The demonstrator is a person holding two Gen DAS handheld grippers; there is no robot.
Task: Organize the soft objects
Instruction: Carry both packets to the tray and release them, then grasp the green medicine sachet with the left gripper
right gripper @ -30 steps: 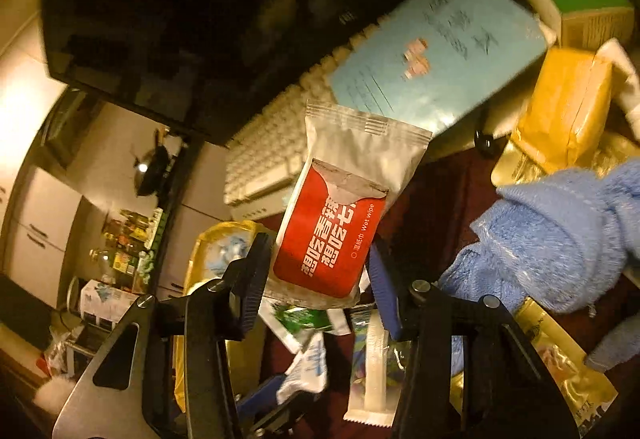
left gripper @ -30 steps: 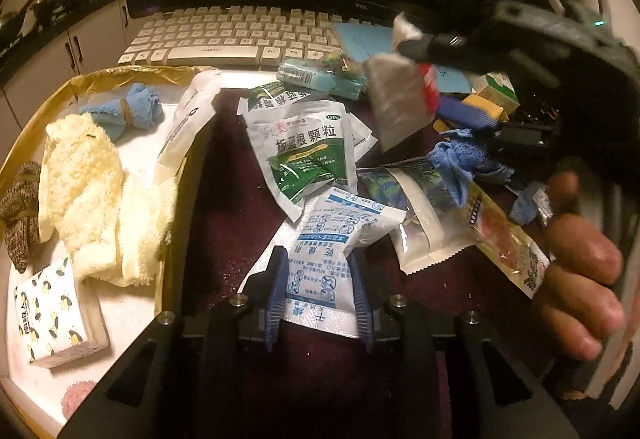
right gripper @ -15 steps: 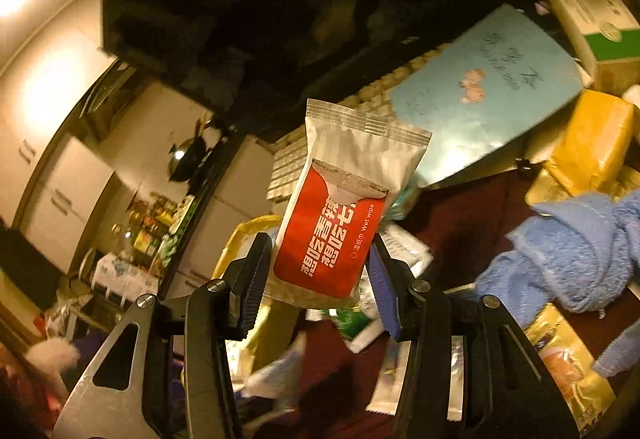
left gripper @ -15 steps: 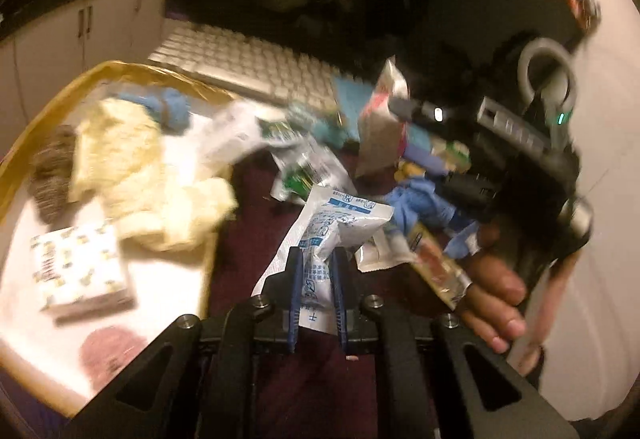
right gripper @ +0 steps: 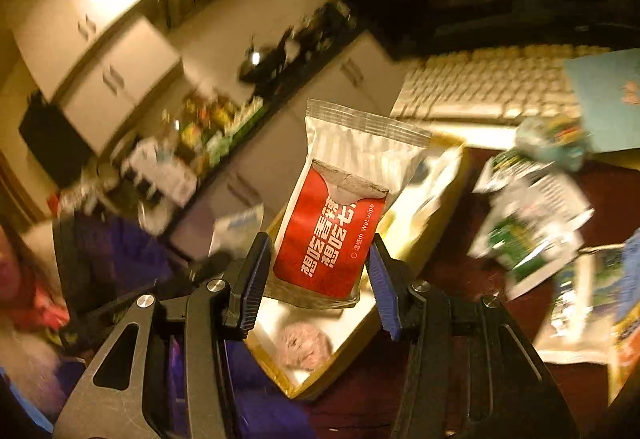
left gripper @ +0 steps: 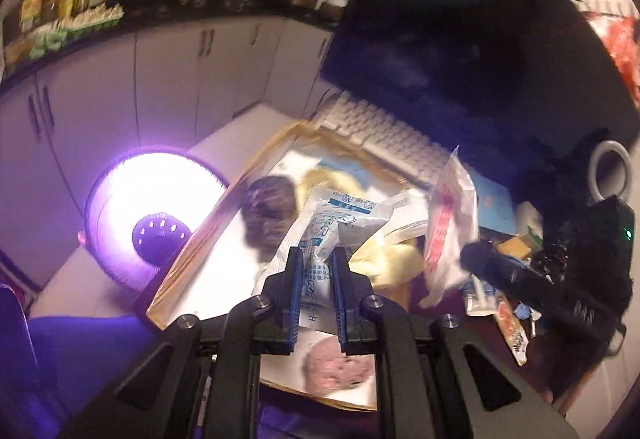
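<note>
My left gripper [left gripper: 314,295] is shut on a white and blue wipe packet [left gripper: 328,227] and holds it in the air above the gold-rimmed tray [left gripper: 192,239]. My right gripper [right gripper: 316,275] is shut on a red and silver wet wipe packet [right gripper: 340,207], held upright over the tray's [right gripper: 400,263] near corner. That packet also shows in the left wrist view [left gripper: 448,223], with the right gripper's body to its right. In the tray lie a brown knit piece [left gripper: 268,207], yellow fluffy cloth [left gripper: 384,259] and a pink puff [left gripper: 336,367].
A white keyboard [left gripper: 384,135] and dark monitor [left gripper: 460,39] stand behind the tray. Green and white sachets [right gripper: 528,215] and other packets lie on the dark red table to the right. A glowing round lamp [left gripper: 156,219] stands left of the tray. Kitchen cabinets are behind.
My left gripper has lifted the white and blue packet off the table and swung left over the tray. My right gripper has also swung left toward the tray with the red packet.
</note>
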